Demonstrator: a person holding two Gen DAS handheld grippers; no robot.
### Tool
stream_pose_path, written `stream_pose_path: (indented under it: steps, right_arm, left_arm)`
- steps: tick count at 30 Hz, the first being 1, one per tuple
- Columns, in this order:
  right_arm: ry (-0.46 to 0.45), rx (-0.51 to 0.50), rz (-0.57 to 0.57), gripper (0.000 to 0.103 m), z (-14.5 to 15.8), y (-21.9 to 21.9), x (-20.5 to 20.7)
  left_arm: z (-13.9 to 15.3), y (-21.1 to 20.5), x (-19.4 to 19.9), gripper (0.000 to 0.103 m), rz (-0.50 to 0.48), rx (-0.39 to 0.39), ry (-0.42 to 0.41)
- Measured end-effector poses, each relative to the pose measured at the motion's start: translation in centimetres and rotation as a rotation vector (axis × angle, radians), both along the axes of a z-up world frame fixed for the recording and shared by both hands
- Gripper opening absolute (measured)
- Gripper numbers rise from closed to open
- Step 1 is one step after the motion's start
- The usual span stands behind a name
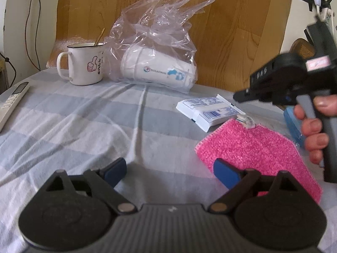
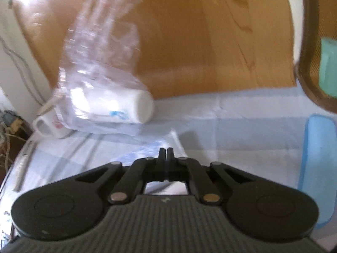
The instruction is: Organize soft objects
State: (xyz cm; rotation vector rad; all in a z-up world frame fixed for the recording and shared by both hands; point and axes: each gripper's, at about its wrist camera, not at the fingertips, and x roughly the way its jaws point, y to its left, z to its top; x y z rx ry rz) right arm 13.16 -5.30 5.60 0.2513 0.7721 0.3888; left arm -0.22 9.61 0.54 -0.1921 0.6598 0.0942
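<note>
My left fingers (image 1: pixel 169 171) stand wide apart, with nothing between them but the striped blue and white cloth (image 1: pixel 73 126) that covers the bench. The blue pad on the right one (image 1: pixel 226 174) sits over the near left edge of the pink fuzzy cloth (image 1: pixel 252 147), which lies flat on the near right of the bench; whether the pad touches it I cannot tell. Just beyond the pink cloth lies a white packet with blue print (image 1: pixel 210 110), its near corner meeting the cloth's far edge. A blue sponge (image 1: pixel 291 124) lies to the right of them, partly hidden by my right hand (image 1: pixel 316 126). My right fingers (image 2: pixel 166 150) are pressed together with nothing between them, pointing across the bench above the blurred white packet (image 2: pixel 147 149). At the far side a clear plastic bag (image 1: pixel 160 31) holds a white cup lying on its side (image 1: pixel 155 69), and a white enamel mug (image 1: pixel 84 63) stands just left of it. A white remote control (image 1: pixel 12 101) lies at the far left edge.
</note>
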Motion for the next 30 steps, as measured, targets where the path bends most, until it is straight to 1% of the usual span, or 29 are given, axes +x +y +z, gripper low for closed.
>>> stream_pose_path:
  steps: [3, 5, 7, 8, 9, 10, 11, 12, 14, 16, 17, 18, 19, 20, 21, 22, 23, 24, 27, 30]
  right_arm:
    - [-0.042, 0.015, 0.066, 0.003, 1.7, 0.7, -2.5]
    - [-0.078, -0.016, 0.108, 0.003, 2.5, 1.4, -4.3]
    - [-0.092, -0.049, 0.123, 0.009, 2.8, 1.6, -4.6]
    - [-0.1, -0.074, 0.125, 0.021, 2.8, 1.7, -4.5]
    - [-0.106, -0.104, 0.136, 0.054, 2.6, 2.0, -4.4]
    - [-0.108, -0.135, 0.15, 0.071, 2.4, 2.3, -4.3]
    - [-0.113, -0.169, 0.17, 0.091, 2.1, 2.8, -3.8]
    - [-0.124, -0.206, 0.191, 0.091, 1.6, 3.0, -3.4]
    - [-0.132, -0.295, 0.227, 0.091, 0.7, 4.2, -3.2]
    - [-0.118, -0.364, 0.238, 0.091, -0.7, 5.2, -1.9]
    - [-0.102, -0.398, 0.229, 0.091, -1.3, 5.6, -1.2]
    - [-0.067, -0.428, 0.222, 0.089, -2.1, 5.9, -0.3]
    - [-0.026, -0.425, 0.227, 0.089, -2.7, 6.0, 0.5]
    - [-0.021, -0.396, 0.222, 0.072, -2.9, 5.8, 0.8]
    - [-0.003, -0.333, 0.246, 0.04, -2.8, 5.4, 1.1]
    - [0.023, -0.278, 0.237, 0.024, -2.6, 5.1, 1.5]
    - [0.038, -0.279, 0.213, 0.018, -2.4, 5.1, 1.5]
    - [0.034, -0.285, 0.22, 0.016, -2.3, 5.3, 1.5]
    - [0.011, -0.309, 0.235, 0.012, -2.0, 5.7, 0.5]
    - [0.016, -0.285, 0.275, 0.009, -1.7, 6.1, -0.3]
  left_arm:
    - [0.0, 0.0, -0.1, 0.094, 0.002, -0.004, -0.003]
    - [0.0, 0.1, -0.1, 0.094, 0.004, -0.006, -0.004]
    - [0.0, 0.2, -0.2, 0.094, 0.013, -0.009, -0.006]
    - [0.0, 0.2, -0.2, 0.094, 0.019, -0.008, -0.006]
    - [0.0, 0.2, -0.2, 0.094, 0.023, -0.008, -0.006]
    - [0.0, 0.2, -0.2, 0.094, 0.025, -0.008, -0.006]
    - [0.0, 0.3, -0.2, 0.094, 0.027, -0.008, -0.006]
    - [0.0, 0.3, -0.2, 0.094, 0.031, -0.009, -0.007]
    - [0.0, 0.4, -0.2, 0.094, 0.034, -0.014, -0.009]
    - [0.0, 0.4, -0.2, 0.094, 0.034, -0.013, -0.008]
    - [0.0, 0.3, -0.3, 0.094, 0.034, -0.012, -0.008]
    - [0.0, 0.4, -0.2, 0.094, 0.033, -0.013, -0.008]
    - [0.0, 0.4, -0.2, 0.095, 0.032, -0.014, -0.009]
    - [0.0, 0.5, -0.2, 0.095, 0.03, -0.016, -0.01]
    - [0.0, 0.5, -0.2, 0.095, 0.03, -0.019, -0.011]
    - [0.0, 0.5, -0.2, 0.095, 0.03, -0.022, -0.013]
    - [0.0, 0.6, -0.2, 0.095, 0.029, -0.025, -0.014]
    - [0.0, 0.7, -0.3, 0.095, 0.03, -0.028, -0.016]
    - [0.0, 0.9, -0.4, 0.095, 0.042, -0.043, -0.027]
    - [0.2, 1.5, -0.9, 0.095, 0.072, -0.066, -0.058]
